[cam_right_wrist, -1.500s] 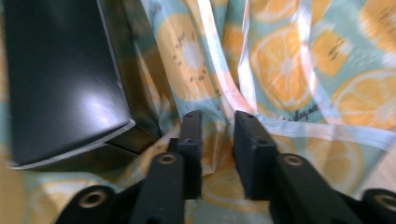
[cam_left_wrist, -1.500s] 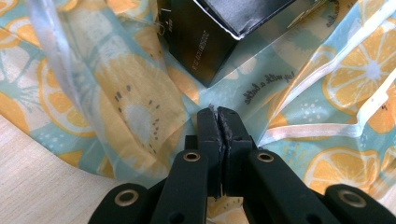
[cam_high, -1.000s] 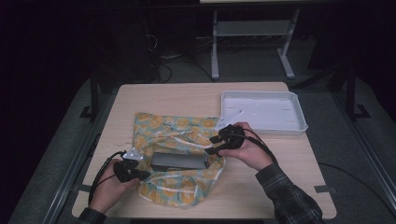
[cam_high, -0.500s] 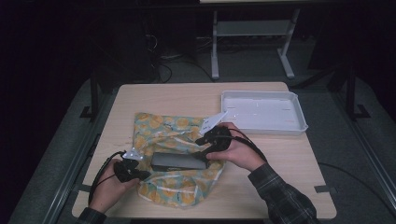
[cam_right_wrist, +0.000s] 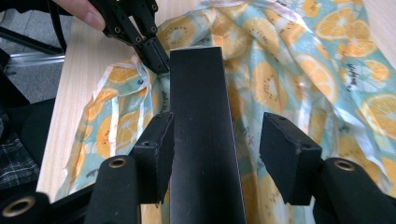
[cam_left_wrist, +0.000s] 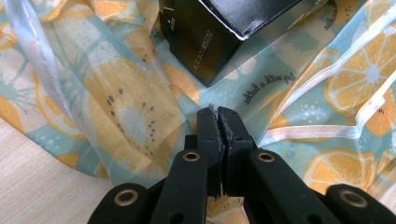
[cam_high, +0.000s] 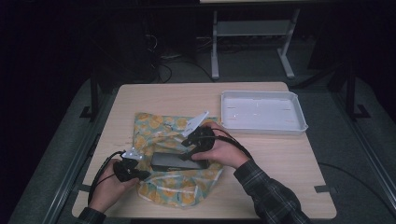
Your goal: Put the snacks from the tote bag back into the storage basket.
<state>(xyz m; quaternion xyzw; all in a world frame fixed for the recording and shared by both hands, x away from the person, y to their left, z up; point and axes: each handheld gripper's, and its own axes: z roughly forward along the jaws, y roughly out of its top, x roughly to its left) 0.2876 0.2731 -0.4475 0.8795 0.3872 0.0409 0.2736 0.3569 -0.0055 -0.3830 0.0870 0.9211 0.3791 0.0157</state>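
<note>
1. Across the high view, a wooden desk (cam_high: 154,100) carries a bag printed with orange slices (cam_high: 161,133) at its middle and an empty white tray (cam_high: 261,112) at its far right corner. A flat black box (cam_high: 172,161) lies on the bag. The left gripper (cam_high: 140,174), in the person's left hand (cam_high: 107,186), sits at the bag's near left edge, just beside the box's left end. The right gripper (cam_high: 195,157), in the right hand (cam_high: 222,150), is over the box's right end, with its grey plate tilted up above it. A plaid sleeve (cam_high: 268,196) comes in from the bottom right.

2. Along the left gripper view, the left gripper (cam_left_wrist: 218,112) has its jaws pressed together, pinching a thin fold of the bag (cam_left_wrist: 116,112) between the pads. A corner of the black box (cam_left_wrist: 205,42) rests on the fabric just beyond the fingertips, apart from them. Bare desk (cam_left_wrist: 32,186) shows at the lower left.

3. Along the right gripper view, the right gripper (cam_right_wrist: 224,135) stands with its jaws apart, having just been opening, and the black box (cam_right_wrist: 201,116) runs lengthwise between them. The left pad lies against the box's edge; the right pad stands clear of it. Past the box's far end, the left gripper (cam_right_wrist: 156,58) is closed on the bag's hem (cam_right_wrist: 135,67), with a fingertip (cam_right_wrist: 81,14) of the left hand above it. The bag (cam_right_wrist: 299,60) spreads in folds under and around the box.
</note>
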